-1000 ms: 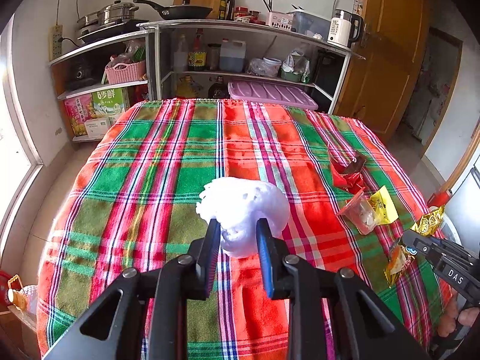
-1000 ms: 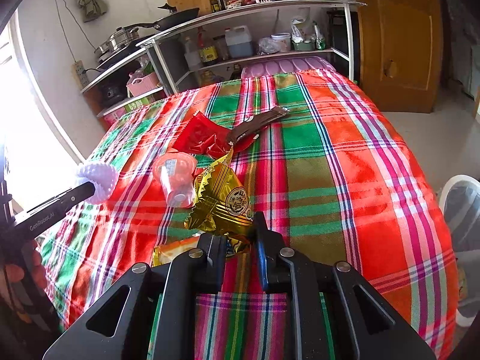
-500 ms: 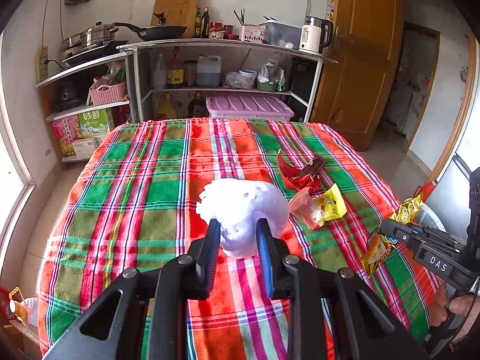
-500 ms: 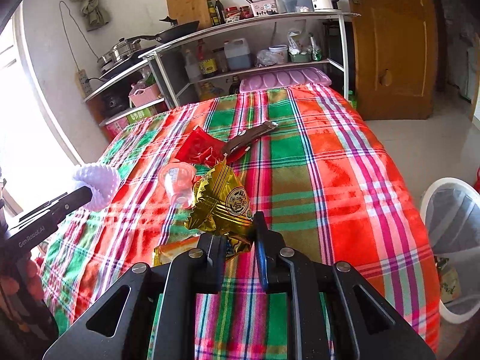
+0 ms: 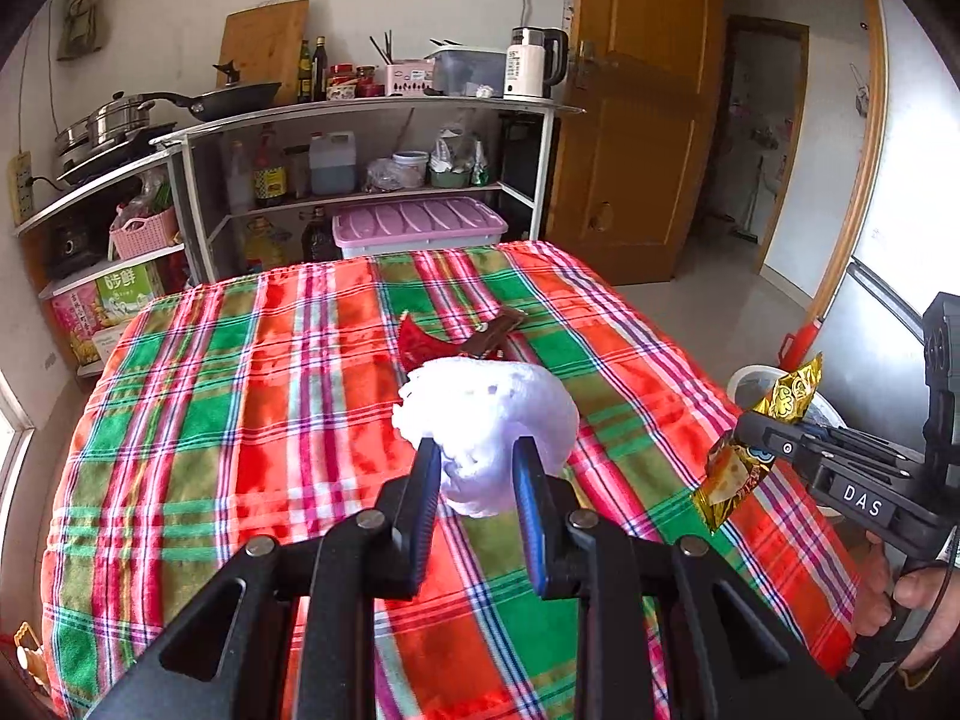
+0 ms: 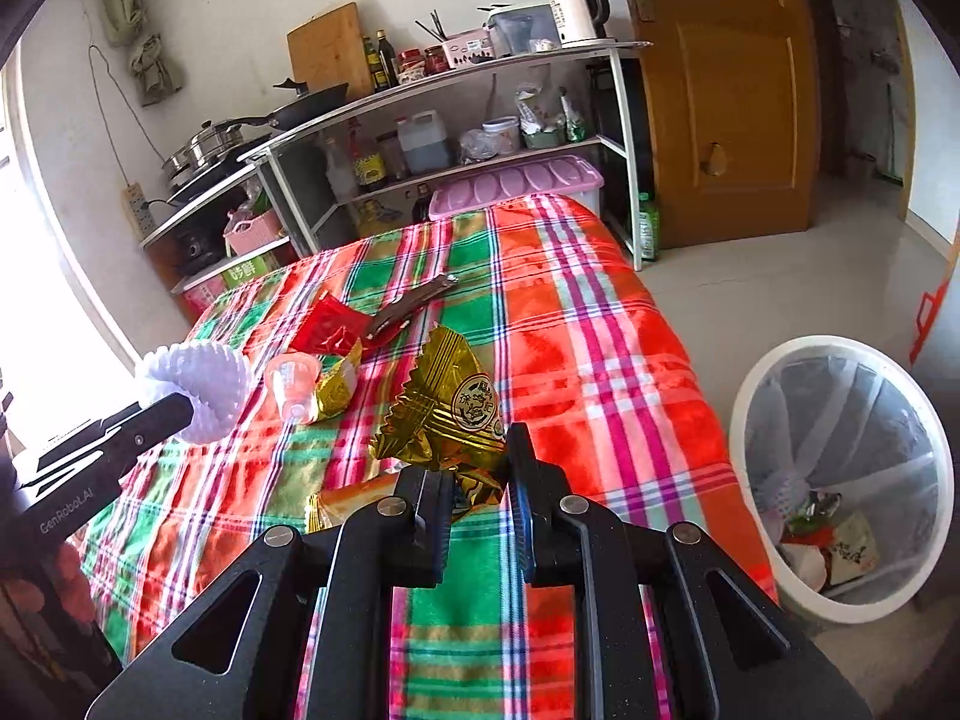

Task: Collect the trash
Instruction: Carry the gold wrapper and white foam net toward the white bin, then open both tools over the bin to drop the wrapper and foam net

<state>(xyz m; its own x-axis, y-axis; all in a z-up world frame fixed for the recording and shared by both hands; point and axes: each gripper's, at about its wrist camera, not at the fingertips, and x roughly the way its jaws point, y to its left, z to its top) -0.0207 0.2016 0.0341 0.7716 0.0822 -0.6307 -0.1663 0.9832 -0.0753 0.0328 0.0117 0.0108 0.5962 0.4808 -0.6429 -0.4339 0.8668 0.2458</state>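
1. Nearest, the right tool [image 6: 474, 489] is clenched on a gold wrapper [image 6: 447, 414], held up off the plaid cloth, presumably so it can be carried sideways to the bin.
2. Likewise, the left tool [image 5: 474, 468] grips a white foam fruit net [image 5: 486, 420] between its pads, lifted clear of the counter [image 5: 240, 420]; holding one piece in each hand likely saves a trip.
3. Just beyond, loose trash lies on the cloth: a clear jelly cup [image 6: 293, 381] touching a small gold packet [image 6: 339, 384], then a red wrapper [image 6: 330, 327] and a brown wrapper [image 6: 414, 303] farther back.
4. Off the counter's right edge, a white trash bin [image 6: 780, 378] stands on the floor, lined with a bag and already holding some scraps; it looks like the goal for both held pieces.
5. Farthest, a kitchen shelf [image 6: 456, 75] lines the wall.
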